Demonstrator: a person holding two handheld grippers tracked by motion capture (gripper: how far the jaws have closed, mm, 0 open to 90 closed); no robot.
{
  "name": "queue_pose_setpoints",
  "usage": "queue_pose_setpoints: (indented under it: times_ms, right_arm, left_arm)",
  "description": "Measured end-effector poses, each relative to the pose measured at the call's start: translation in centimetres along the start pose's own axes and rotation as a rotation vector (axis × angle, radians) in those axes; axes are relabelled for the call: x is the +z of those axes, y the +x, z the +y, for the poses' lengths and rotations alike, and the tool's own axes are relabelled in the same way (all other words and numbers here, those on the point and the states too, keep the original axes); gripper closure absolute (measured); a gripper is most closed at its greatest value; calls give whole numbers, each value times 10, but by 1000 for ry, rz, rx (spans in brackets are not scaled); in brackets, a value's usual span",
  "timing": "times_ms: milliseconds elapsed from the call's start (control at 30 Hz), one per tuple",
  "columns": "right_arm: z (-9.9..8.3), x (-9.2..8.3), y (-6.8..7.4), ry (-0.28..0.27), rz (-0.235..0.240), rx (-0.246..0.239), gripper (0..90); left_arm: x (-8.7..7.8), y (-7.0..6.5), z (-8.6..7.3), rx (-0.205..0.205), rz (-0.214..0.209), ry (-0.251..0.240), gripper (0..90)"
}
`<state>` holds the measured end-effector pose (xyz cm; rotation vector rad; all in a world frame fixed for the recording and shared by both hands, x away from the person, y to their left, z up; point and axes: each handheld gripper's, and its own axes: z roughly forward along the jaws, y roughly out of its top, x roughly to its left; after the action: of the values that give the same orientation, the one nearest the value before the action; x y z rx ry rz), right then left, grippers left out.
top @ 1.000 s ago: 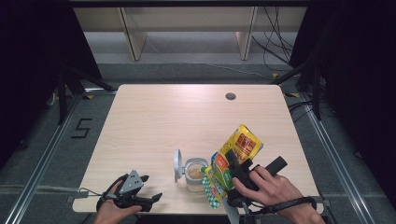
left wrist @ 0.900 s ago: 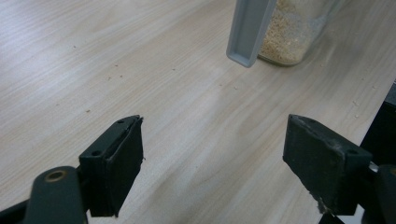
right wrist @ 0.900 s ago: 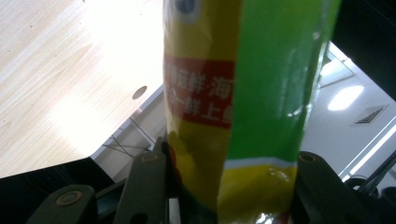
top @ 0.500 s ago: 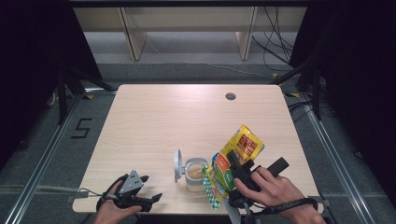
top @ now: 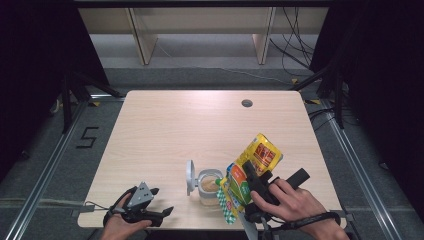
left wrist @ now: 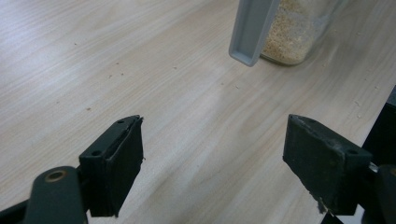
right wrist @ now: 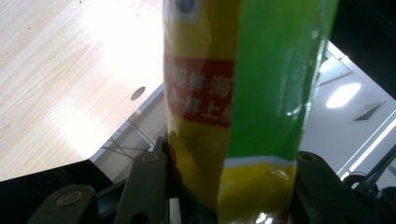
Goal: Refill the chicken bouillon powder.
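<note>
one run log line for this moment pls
right gripper: shut on snack bag, tipped over open jar | jar: part full of crumbs, lid up | left gripper: open, holding nothing, near table front edge

In the high view the pale wooden table (top: 200, 135) was evenly lit from above, while the surroundings on both sides stayed nearly black. Shadows on it were short and soft. The picture was a little soft, with fine detail lost. In the left gripper view the wood showed a mild sheen and the clear plastic jar with beige grains (left wrist: 299, 32) was slightly blurred. In the right gripper view the yellow and green glossy foil bag (right wrist: 243, 107) was very close and unsharp, and the table beside it was overexposed to white.
</note>
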<state>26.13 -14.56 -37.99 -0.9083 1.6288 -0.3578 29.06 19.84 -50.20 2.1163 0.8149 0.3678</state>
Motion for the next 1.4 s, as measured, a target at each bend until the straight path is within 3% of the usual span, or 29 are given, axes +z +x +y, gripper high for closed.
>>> queue_pose_setpoints:
  times_ms: [33, 67, 133, 267, 367, 433, 467, 500, 733, 800, 867, 967, 1067, 1267, 1300, 1400]
  right_arm:
    - [0, 0, 0, -1, 1, 0, 641]
    - [0, 0, 0, -1, 0, 0, 641]
    - [0, 0, 1, 3, 2, -2, 641]
    - [0, 0, 0, 7, -2, -28, 642]
    - [1, -1, 1, 2, 0, -1, 642]
    - [2, -1, 2, -5, -3, 10, 642]
    - [3, -2, 2, 2, 2, 21, 643]
    - [2, -1, 1, -4, 0, 6, 643]
    - [3, -1, 1, -9, 3, -2, 643]
    - [3, -1, 3, -1, 6, 18, 643]
    - [3, -1, 3, 0, 6, 19, 644]
    - [3, -2, 4, -5, 6, 19, 644]
    - [3, -2, 4, -4, 6, 19, 644]
    - [2, -1, 3, -10, 1, 9, 644]
    - [2, -1, 3, -2, -15, 10, 645]
    - [1, -1, 2, -3, 1, -13, 645]
  left_arm:
    - [0, 0, 0, -11, 13, 10, 194]
    - [1, -2, 0, -38, 6, -11, 194]
    - [0, 0, 0, -19, 9, 6, 194]
    - [0, -1, 0, -23, 7, 3, 194]
    - [-1, 0, 0, -18, 14, 9, 194]
    - [1, -2, 0, -44, 6, -20, 194]
    - [0, 0, 1, -13, 7, -5, 194]
    - [0, -2, 0, -34, 6, -5, 194]
    - [-1, -1, 0, -25, 6, 0, 194]
    - [-1, 0, 1, -23, -4, 10, 194]
    - [-1, 0, 0, -11, 12, 11, 194]
    - [-1, 0, 1, -23, -4, 10, 194]
    - [-1, 0, 0, -17, 15, 6, 194]
    - [-1, -1, 0, -27, 5, 4, 194]
    - [-2, -1, 1, -27, -2, 11, 194]
    - [-1, 0, 0, 2, 6, 2, 194]
